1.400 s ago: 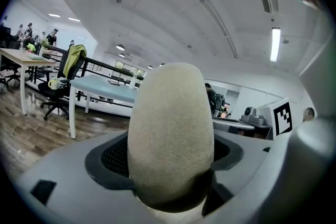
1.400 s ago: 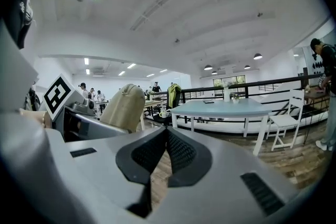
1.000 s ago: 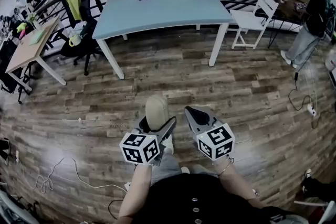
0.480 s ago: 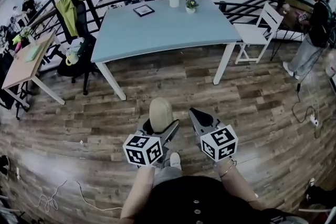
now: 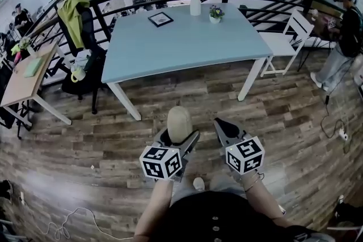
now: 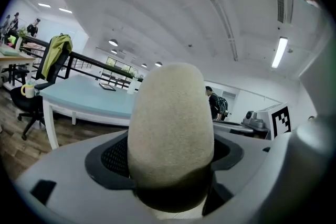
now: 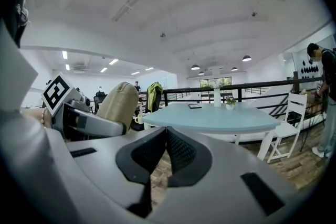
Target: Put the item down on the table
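The left gripper (image 5: 177, 143) is clamped on a beige, egg-shaped foam item (image 5: 179, 122) above the wood-plank floor (image 5: 102, 133), apart from the pale blue desk's (image 5: 187, 45) near edge. The right gripper's (image 5: 222, 124) jaws are together, holding nothing.

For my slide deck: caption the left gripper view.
Left gripper holds a beige egg-shaped item upright, light-blue table beyond.

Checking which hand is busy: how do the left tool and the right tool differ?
The left tool is shut on a beige egg-shaped item; the right tool holds nothing. The left tool's jaws are held apart by the item; the right tool's jaws meet. Both point toward the blue table, over the wood floor.
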A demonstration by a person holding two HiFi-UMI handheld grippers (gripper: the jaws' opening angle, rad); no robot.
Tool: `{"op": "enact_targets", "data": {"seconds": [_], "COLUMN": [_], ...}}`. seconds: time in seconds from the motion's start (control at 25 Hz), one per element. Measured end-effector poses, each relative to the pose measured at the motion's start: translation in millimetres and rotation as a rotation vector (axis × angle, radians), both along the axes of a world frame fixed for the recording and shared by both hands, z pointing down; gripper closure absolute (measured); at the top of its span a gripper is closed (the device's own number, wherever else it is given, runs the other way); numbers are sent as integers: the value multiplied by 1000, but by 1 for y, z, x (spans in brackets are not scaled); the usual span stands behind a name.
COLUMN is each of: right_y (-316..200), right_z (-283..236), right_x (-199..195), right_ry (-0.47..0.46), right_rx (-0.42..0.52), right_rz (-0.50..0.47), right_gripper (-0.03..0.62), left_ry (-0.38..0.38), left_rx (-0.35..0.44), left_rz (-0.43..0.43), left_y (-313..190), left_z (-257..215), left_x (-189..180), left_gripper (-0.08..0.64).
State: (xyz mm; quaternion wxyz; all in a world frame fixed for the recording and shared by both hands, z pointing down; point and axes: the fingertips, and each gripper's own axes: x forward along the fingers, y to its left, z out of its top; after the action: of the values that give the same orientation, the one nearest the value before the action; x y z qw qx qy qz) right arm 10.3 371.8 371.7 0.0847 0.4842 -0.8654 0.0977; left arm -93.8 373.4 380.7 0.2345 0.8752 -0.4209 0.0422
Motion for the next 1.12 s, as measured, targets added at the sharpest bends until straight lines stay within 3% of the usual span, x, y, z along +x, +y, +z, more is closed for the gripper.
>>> {"op": "enact_targets", "data": {"seconds": [0.4,0.6,1.12], "right_y": [-45,-78,-229], "right_z": [-5,7,9], "right_x": [-25,-19,-8], "right_ry": [1,0,-53], "right_rx": [28,3,19], "right_rz": [-31,-53,-99], "right_gripper": [586,586,588], "left_ry": [24,19,-21], "left_rx": [-32,-39,-28], "left_rz": [-34,-44,-86], "left_y": [-37,-64,-209], "left_z": [15,20,19], "left_x": [-19,-11,6], "left_gripper": [163,163,162]}}
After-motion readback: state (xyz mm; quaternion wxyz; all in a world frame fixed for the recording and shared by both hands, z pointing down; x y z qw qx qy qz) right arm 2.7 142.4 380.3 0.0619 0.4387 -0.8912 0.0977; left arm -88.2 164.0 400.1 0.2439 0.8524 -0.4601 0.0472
